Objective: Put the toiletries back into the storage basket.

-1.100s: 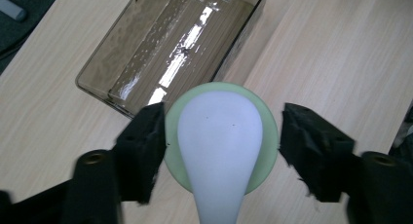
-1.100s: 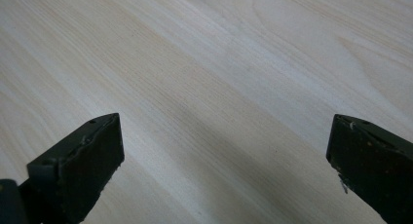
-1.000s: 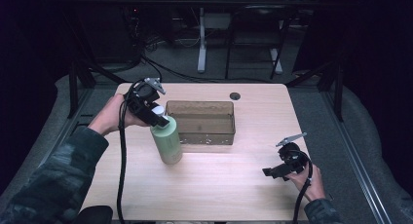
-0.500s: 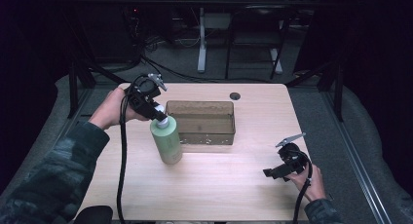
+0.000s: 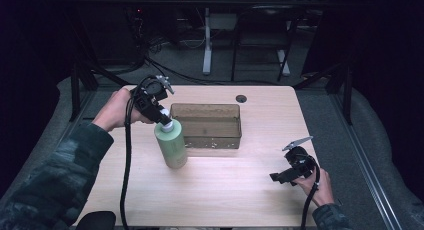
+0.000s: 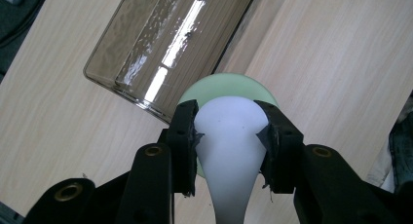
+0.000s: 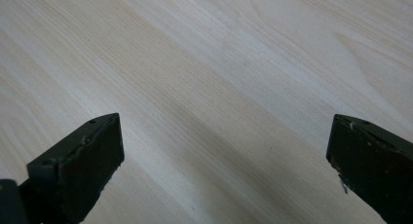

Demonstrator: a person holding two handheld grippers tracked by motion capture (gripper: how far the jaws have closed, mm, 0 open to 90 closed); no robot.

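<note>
Pale green bottle [image 5: 171, 147] stands upright on the counter [image 5: 240, 185], just left of the smoky plastic tray [image 5: 206, 125]. Left gripper [image 6: 229, 131] has just closed its jaws on the white cap [image 6: 229, 136] from above, likely for lifting. Right gripper [image 7: 224, 160] rests near right, jaws spread, holding nothing.

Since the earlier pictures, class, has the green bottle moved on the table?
No. The green bottle stands at the same spot beside the clear bin.
</note>
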